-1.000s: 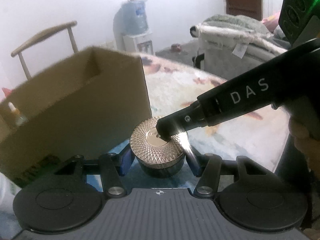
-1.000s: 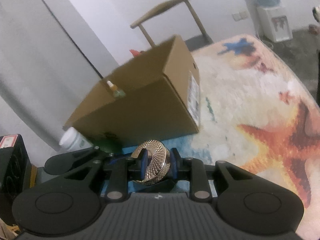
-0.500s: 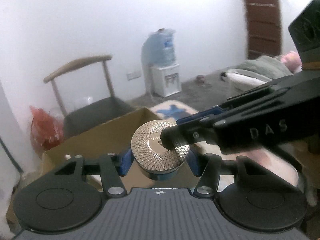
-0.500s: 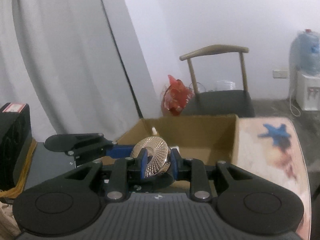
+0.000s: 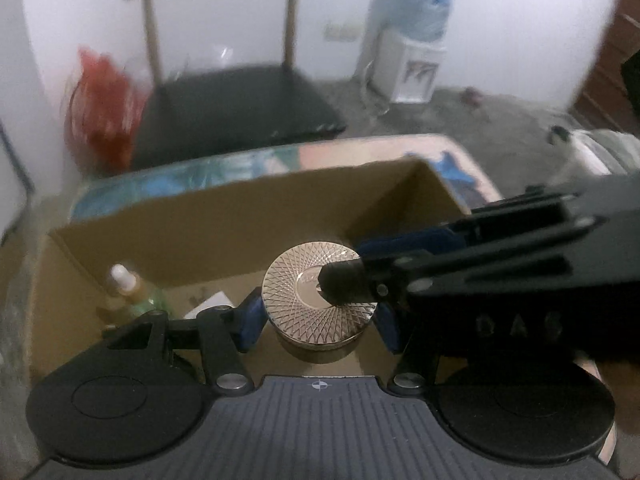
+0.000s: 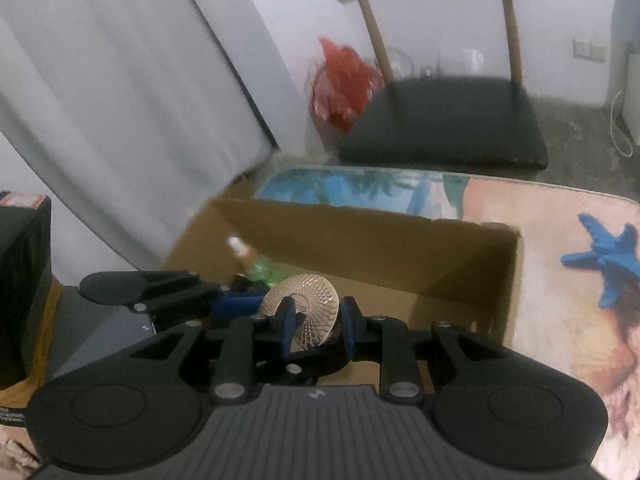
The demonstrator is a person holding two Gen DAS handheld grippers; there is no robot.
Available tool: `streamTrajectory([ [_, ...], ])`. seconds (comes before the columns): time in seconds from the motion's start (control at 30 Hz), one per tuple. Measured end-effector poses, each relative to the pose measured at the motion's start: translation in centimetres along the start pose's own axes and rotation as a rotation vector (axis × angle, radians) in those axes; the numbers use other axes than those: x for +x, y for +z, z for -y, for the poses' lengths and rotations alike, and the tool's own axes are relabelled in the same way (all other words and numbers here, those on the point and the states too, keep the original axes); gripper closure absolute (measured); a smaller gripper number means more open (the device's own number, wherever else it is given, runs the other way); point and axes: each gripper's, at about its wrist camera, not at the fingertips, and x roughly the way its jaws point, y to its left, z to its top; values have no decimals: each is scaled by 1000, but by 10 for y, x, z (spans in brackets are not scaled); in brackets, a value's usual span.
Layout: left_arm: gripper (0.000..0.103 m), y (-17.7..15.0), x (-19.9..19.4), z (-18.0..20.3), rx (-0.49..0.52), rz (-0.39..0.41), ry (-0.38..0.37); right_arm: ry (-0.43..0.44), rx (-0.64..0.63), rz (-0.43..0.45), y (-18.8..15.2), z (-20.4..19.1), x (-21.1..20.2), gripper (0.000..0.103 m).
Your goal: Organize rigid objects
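Observation:
A round jar with a gold, diamond-patterned lid (image 5: 318,300) is held above the open cardboard box (image 5: 224,216). My left gripper (image 5: 318,318) is shut on the jar's sides. My right gripper (image 6: 316,326) comes in from the right and is shut on the lid (image 6: 304,300), one finger over its top, one below. In the right wrist view the jar hangs over the box (image 6: 400,248). A small bottle with a white cap (image 5: 128,286) stands inside the box at its left; it also shows in the right wrist view (image 6: 244,252).
The box sits on a table with a sea-themed cloth (image 6: 560,240). A chair (image 6: 440,120) stands behind the table, a red bag (image 6: 344,84) beside it. A water dispenser (image 5: 408,40) is at the far wall. A black box (image 6: 20,264) is at left.
Both grippers have carried the jar up and over the box rim; the box interior now lies below the jar. The view tilted downward.

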Motion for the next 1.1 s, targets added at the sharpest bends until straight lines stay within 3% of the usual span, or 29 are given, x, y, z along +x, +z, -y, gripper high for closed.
streamTrajectory([
  [0.3,47,15,43,-12,-68,-89,40,-20,15,-104,22,21,49,76],
  [0.6,46,20,70,-13,-59,-159,60,-38,35,-153,24,35,73,76],
  [0.63,45,20,72,-14,-64,-168,64,-39,31,-150,23,35,73,76],
  [0.77,25,22,66,-13,-69,-142,85,-23,43,-130,25,34,69,76],
  [0.93,20,23,45,-13,-74,-123,73,-11,60,-71,25,29,48,76],
  [1.1,19,14,-7,-11,-56,-25,110,61,70,66,11,19,-10,76],
])
